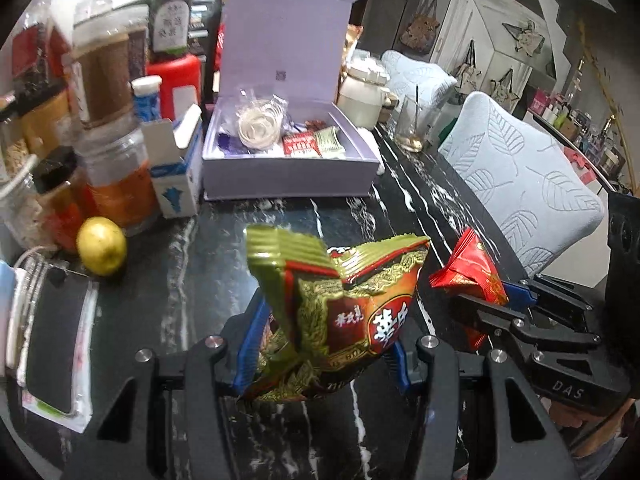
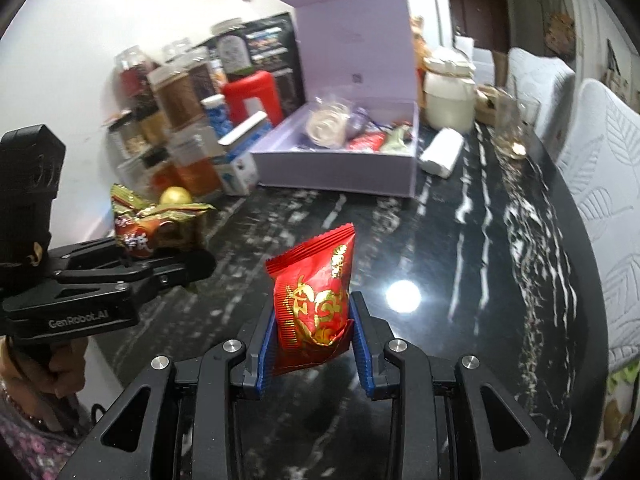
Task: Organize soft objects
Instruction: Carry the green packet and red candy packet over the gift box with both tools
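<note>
Two handheld grippers over a black marble table. Left gripper [image 1: 320, 360] has jaws clamped on a green-gold snack packet [image 1: 340, 312]; right gripper [image 2: 316, 344] has jaws clamped on a red snack packet [image 2: 316, 300]. Both held up in the air, w/ an open purple box [image 1: 288, 176] ahead, already holding approx. three packets. Probably mid-task: these two not yet dropped in.

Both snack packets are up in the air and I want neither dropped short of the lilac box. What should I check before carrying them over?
1. Left tongs shut on green-gold snack packet: ok.
2. Right tongs shut on red snack packet: ok.
3. Lilac box lid open: ok.
4. Free room inside the box, near its front: ok.
5. Black marble table bare between packets and box: ok.
6. Grip firm enough for the carry: cannot tell.
</note>
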